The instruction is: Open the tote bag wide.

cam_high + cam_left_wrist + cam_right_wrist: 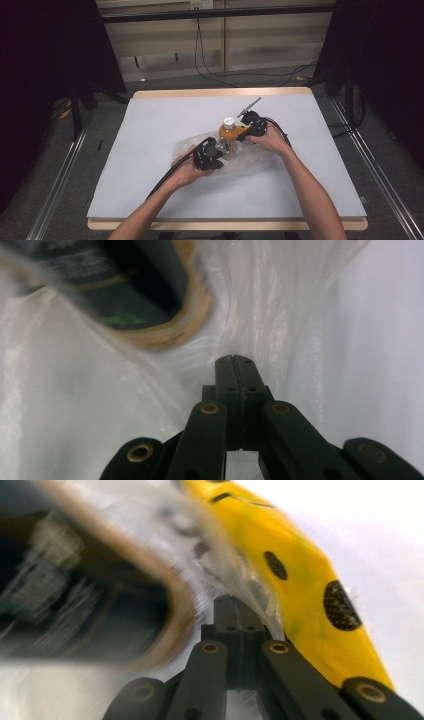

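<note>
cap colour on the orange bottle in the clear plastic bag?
White cap on the orange bottle, clearest in the high view.

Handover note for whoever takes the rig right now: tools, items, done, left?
Left tool: shut on the clear plastic bag.
Right tool: shut on the bag film, beside a yellow item.
Orange bottle with white cap stands upright at the bag on the grey mat.
Done: both tools grip the bag.
Left: probably bagging the bottle; how far inside it sits is unclear.
</note>
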